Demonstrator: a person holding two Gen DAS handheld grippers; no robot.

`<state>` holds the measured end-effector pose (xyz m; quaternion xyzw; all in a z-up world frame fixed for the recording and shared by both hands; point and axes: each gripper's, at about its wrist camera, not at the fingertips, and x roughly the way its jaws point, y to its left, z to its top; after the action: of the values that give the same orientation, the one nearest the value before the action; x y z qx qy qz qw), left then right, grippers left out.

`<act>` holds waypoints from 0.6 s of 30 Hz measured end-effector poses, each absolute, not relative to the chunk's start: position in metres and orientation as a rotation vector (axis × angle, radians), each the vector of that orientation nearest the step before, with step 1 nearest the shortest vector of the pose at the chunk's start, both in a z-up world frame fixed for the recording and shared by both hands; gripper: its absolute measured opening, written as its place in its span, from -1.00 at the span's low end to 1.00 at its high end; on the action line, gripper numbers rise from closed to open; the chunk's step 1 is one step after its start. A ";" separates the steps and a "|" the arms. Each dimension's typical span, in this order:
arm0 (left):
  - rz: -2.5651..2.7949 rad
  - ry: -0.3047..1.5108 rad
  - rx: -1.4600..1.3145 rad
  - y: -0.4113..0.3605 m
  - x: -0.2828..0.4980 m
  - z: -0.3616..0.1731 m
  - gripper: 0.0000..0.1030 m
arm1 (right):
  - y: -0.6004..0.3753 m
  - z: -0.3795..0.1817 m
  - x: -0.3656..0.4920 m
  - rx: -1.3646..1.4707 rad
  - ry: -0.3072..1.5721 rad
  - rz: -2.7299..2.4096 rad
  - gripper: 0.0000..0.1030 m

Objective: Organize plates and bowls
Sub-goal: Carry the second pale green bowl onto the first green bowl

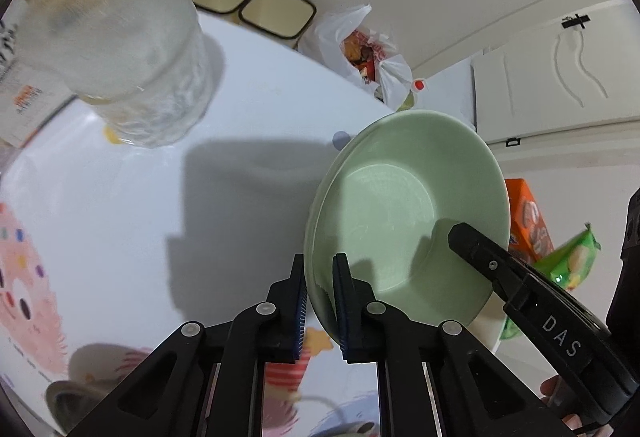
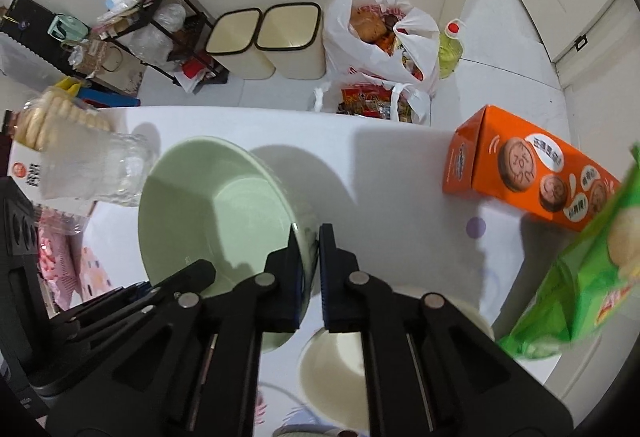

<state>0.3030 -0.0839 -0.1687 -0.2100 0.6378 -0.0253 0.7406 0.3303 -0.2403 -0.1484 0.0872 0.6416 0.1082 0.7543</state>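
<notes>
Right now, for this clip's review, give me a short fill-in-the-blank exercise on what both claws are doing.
1. Both claws grip the rim of the same ____ bowl.
2. The left claw and right claw are both ____ on it.
3. The box at the right of the table is ____.
4. A ____ bowl sits below the right claw.

Missing words: green; shut; orange; cream

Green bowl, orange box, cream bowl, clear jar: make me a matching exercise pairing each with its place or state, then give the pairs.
Things:
1. green bowl
2. orange box
3. cream bowl
4. clear jar

Place or state:
A. lying on its side at the table's right
B. gripped at its rim by both the left gripper and the right gripper
C. sitting under the right gripper
D. left of the green bowl

Pairs: 1-B, 2-A, 3-C, 4-D
</notes>
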 end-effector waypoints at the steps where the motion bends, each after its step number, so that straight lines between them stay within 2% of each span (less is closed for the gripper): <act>1: -0.059 1.387 -0.446 -0.083 0.297 -0.160 -0.77 | -0.240 -0.143 0.326 0.196 1.390 0.237 -0.83; 18: -0.131 1.312 -0.291 -0.096 0.199 -0.091 -0.77 | -0.247 -0.071 0.224 0.247 1.262 0.211 -0.81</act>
<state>0.1991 -0.0960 -0.0907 -0.1346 0.6072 -0.0608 0.7807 0.2243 -0.2469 -0.0711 0.1147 0.5872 0.0981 0.7953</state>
